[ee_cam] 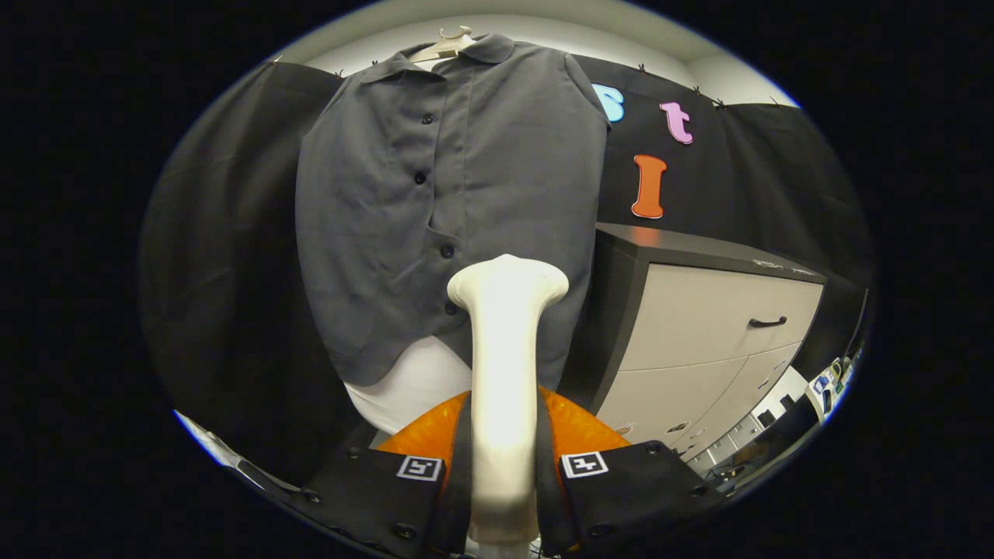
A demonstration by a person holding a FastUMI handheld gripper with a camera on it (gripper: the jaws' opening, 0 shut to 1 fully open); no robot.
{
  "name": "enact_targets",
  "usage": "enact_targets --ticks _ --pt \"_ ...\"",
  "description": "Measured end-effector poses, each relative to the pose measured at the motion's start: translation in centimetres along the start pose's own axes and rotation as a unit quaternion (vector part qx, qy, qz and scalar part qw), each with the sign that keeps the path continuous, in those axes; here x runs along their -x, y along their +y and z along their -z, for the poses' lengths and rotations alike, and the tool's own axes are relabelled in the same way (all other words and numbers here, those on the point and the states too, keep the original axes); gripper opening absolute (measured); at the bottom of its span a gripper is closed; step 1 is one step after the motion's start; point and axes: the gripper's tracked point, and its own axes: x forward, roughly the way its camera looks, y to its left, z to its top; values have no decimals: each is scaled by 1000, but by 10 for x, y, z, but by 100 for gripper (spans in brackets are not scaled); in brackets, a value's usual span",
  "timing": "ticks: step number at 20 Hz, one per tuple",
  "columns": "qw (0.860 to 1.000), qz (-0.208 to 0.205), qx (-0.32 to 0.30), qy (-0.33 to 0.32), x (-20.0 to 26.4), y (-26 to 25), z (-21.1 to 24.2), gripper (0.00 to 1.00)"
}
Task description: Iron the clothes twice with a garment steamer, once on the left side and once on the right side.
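The jaws (pixel 503 473) grip one cream plastic garment steamer (pixel 505 388) by its neck, its flared head standing upright just ahead of them. Beyond it hangs one dark grey button-front shirt (pixel 450 194) on a pale hanger (pixel 446 43), five buttons visible. Beside the shirt stands one cabinet (pixel 699 341) with beige drawers.

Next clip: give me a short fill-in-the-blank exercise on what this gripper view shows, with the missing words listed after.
1. The gripper has its jaws closed on the handle of the garment ____.
2. The grey shirt hangs from a ____ at its collar.
3. The steamer head sits in front of the shirt's ____ hem area.
4. Beside the shirt stands a cabinet with ____ fronts and dark handles.

Missing words: steamer; hanger; lower; drawer
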Motion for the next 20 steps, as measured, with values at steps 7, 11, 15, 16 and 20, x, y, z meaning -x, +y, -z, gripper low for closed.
enact_targets --ticks 7,11,15,16,20 --pt "997 -12 -2 70 -7 2 56 42" --pt "998 -13 -6 69 4 2 59 42" --pt "1000 -17 -10 13 20 6 19 42" --pt "1000 -19 -19 -12 24 9 0 42" --pt "994 -25 -21 -103 48 12 -89 42"
